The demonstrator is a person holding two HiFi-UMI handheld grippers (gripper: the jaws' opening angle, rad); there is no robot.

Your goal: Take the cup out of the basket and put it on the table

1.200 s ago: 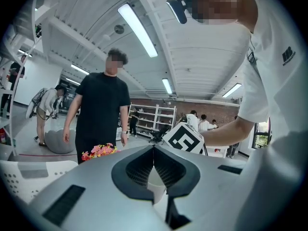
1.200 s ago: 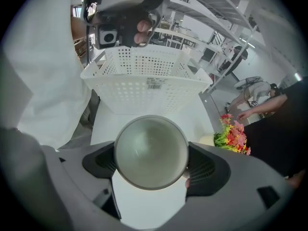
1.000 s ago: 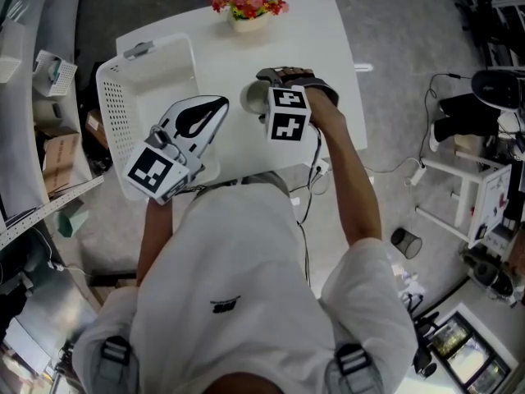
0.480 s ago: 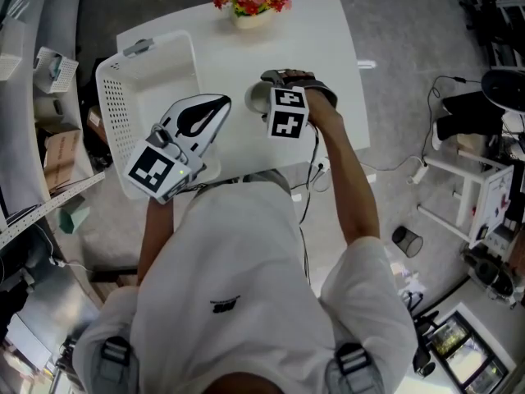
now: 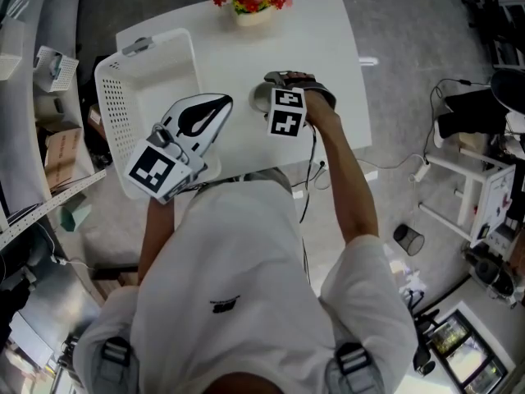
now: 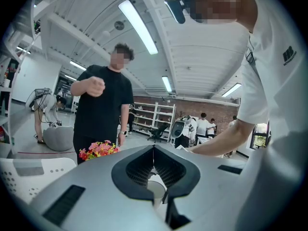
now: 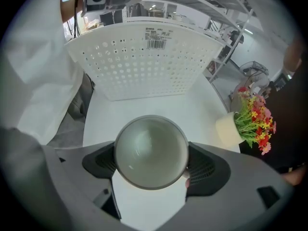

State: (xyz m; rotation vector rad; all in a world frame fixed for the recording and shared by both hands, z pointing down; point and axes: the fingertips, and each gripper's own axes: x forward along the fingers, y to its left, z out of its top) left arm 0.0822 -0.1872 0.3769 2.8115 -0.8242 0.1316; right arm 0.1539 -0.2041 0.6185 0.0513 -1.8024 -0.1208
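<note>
just beside the basket [image 5: 111,105], right tool [image 7: 151,165] grips the cup [image 7: 150,148].

Basket [image 5: 148,80] sits on the left part of the table [image 5: 328,48], its long side running from near edge to far edge. Flower pot [image 5: 250,2] at the far edge, about mid-width, behind and right of the basket. Cup [image 7: 150,150] is outside the basket, just right of its right wall, over mid-table, clamped between the jaws of the right gripper [image 5: 267,95]; can't tell if it touches the tabletop. Left gripper [image 5: 217,105] crosses the basket's near right corner, jaws together with nothing in them, tip near the cup. A standing person [image 6: 103,109] is beyond the far edge, behind the flower pot.
</note>
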